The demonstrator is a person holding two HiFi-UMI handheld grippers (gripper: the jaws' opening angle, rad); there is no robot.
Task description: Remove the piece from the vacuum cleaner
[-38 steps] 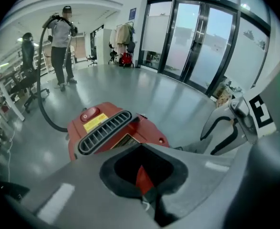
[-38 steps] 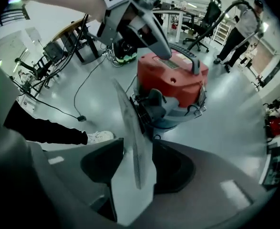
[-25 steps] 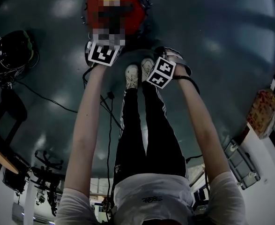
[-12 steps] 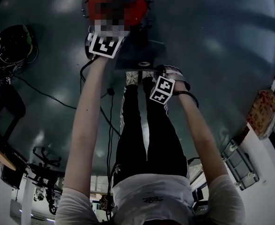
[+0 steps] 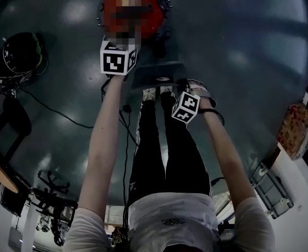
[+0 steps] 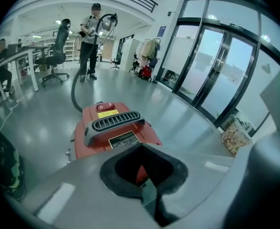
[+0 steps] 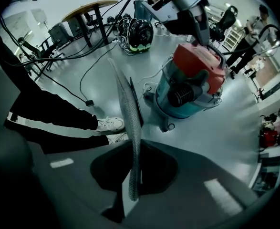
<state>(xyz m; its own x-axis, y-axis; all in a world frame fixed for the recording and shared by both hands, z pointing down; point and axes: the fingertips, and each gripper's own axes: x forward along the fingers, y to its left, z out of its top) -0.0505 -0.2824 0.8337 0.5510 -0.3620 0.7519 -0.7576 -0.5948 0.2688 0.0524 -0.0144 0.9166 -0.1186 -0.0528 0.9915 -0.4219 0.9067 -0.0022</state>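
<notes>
The right claw (image 7: 130, 191) is closed on the piece (image 7: 130, 128), a thin flat panel with a mesh-like edge. It pinches the panel at its near end, so the panel stands edge-on and runs away from the jaws. In the head view the piece shows as a flat grey plate held off the floor between the vacuum cleaner (image 5: 149, 13) and the person's white shoes (image 5: 149, 93). It appears clear of the machine, so the removal looks done or nearly so. The edge grip probably suits so thin a panel, though it leaves the far end free to swing. The left claw (image 6: 149, 197) has its jaws together with nothing between them. It hangs just above the vacuum's red lid near the black handle (image 6: 112, 123), perhaps to steady the body. Around the work, cables (image 5: 54, 109) trail over the floor past a black round object with green trim (image 5: 17, 56), close enough to catch a foot. A grey hose (image 6: 75, 92) leads back to another person (image 6: 91, 37) standing well apart, near an office chair (image 6: 54, 56). Glass doors (image 6: 216, 70) close off the right side.
</notes>
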